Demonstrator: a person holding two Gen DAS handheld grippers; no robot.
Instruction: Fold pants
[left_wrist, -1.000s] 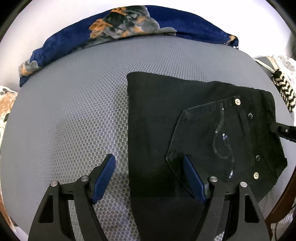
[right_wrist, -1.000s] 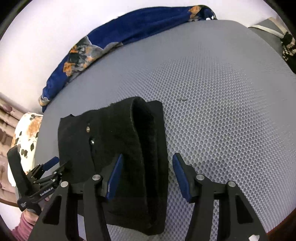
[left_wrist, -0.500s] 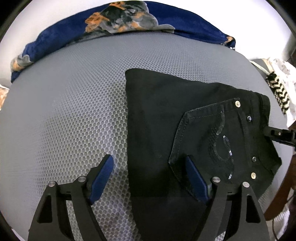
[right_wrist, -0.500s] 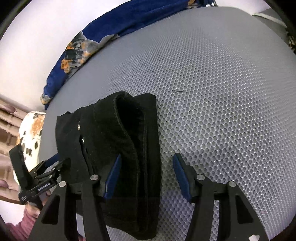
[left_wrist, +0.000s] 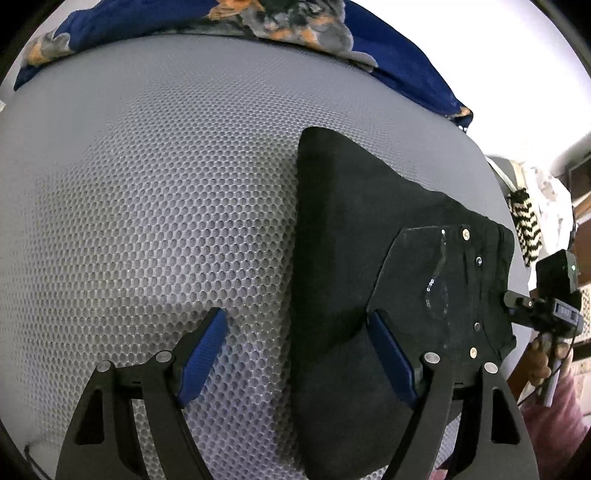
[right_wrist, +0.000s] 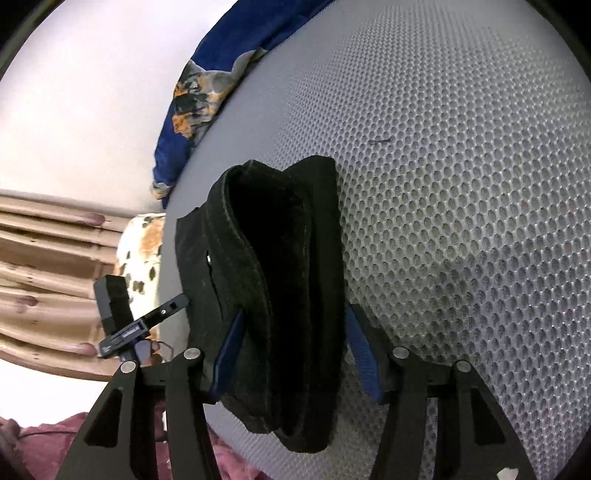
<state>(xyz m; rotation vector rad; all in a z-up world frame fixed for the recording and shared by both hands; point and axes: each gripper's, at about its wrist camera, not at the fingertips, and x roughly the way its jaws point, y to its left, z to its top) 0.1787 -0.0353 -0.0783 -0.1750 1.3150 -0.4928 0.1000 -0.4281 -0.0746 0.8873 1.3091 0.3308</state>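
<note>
The black pants (left_wrist: 351, 240) lie folded in a thick stack on a grey mesh surface (left_wrist: 147, 184), back pocket and rivets facing up. My left gripper (left_wrist: 295, 315) is open above the stack's left folded edge, with one finger over the mesh and the other over the cloth. In the right wrist view the stacked end of the pants (right_wrist: 288, 240) fills the gap of my right gripper (right_wrist: 295, 314). That gripper is open and astride the stack, its left pad half hidden by cloth. Each gripper shows at the other view's edge: the right gripper (left_wrist: 532, 306), the left gripper (right_wrist: 140, 321).
A blue flowered blanket (left_wrist: 277, 18) runs along the far edge of the mesh surface (right_wrist: 461, 184). A black-and-white zigzag item (left_wrist: 524, 229) hangs off the right side. A spotted cloth (right_wrist: 144, 251) and a person's pink sleeve (right_wrist: 55, 443) lie beyond the near edge.
The right gripper has dropped and tilted down onto the end of the stack, which now sits between its fingers. The left gripper has shifted left, to the fold edge.
</note>
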